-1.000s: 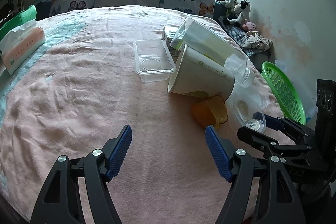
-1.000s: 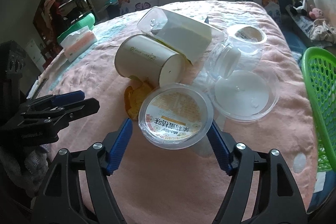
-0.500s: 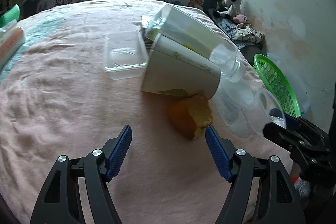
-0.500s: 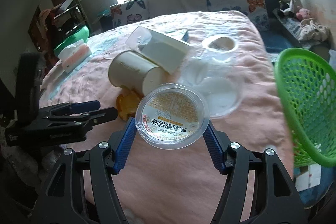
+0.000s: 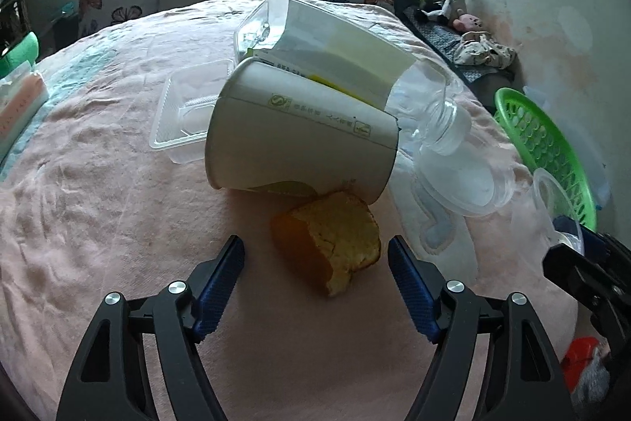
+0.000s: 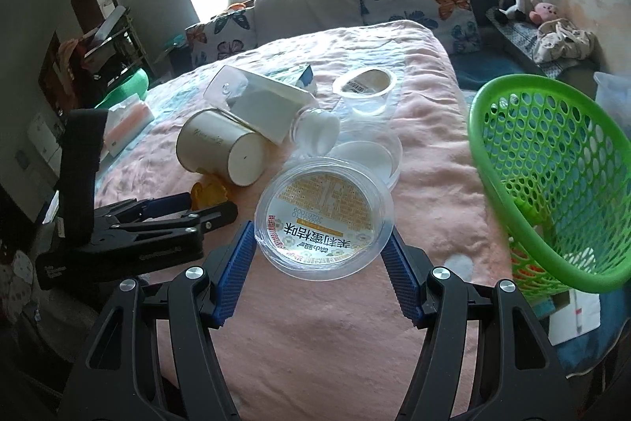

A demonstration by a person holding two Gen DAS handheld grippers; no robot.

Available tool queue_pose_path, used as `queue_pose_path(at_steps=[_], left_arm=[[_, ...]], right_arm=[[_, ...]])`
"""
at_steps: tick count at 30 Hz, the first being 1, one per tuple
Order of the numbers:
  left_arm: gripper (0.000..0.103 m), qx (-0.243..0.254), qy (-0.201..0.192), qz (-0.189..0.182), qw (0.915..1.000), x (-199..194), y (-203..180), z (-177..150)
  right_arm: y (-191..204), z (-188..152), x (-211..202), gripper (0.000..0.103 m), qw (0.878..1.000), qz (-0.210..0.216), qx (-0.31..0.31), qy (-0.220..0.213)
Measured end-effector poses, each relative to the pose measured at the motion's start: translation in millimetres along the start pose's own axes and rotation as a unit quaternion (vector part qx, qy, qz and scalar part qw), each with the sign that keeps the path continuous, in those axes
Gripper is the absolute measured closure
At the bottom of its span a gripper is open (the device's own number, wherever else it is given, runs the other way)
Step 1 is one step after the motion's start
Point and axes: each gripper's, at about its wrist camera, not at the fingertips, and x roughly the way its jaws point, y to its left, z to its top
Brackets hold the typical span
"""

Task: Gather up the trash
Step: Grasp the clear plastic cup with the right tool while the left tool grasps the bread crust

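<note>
On the wide bed with its rumpled pink blanket (image 5: 98,223), both tools have travelled since a second ago: the left gripper (image 5: 315,263) has closed in on the litter, and the right gripper (image 6: 317,243) has swung toward the round green plastic mesh basket (image 6: 552,164), now looming large beside it. A tipped cream paper cup (image 5: 299,141) leans against a clear square plastic bottle (image 5: 335,50), a shallow clear plastic tray (image 5: 177,121) behind them. The right gripper's blue ribbed pads clamp the round clear plastic tub with a printed yellow label (image 6: 323,219), lifted, it seems, just clear of the blanket. The left gripper's jaws are opening, wide around a torn spongy chunk of yellow cake (image 5: 327,239) that lies untouched between them.
</note>
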Motion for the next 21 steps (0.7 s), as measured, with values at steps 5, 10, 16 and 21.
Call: queue_pose_path(at_steps=[5, 10, 16, 21], left_arm=[[0.035, 0.005, -0.006, 0.021, 0.9997, 2, -2, 0], [0.053, -0.014, -0.012, 0.005, 0.9998, -3, 10, 2], [0.067, -0.033, -0.014, -0.043, 0.9985, -16, 21, -1], [0.071, -0.03, -0.011, -0.071, 0.997, -29, 23, -8]], right_arm=[[0, -1, -1, 0.039, 1.0, 0.0, 0.002, -0.001], [-5, 0, -6, 0.039, 1.0, -0.004, 0.005, -0.008], [-13, 2, -18, 0.039, 1.0, -0.012, 0.013, -0.02], [-25, 2, -28, 0.039, 0.999, -0.027, 0.023, -0.029]])
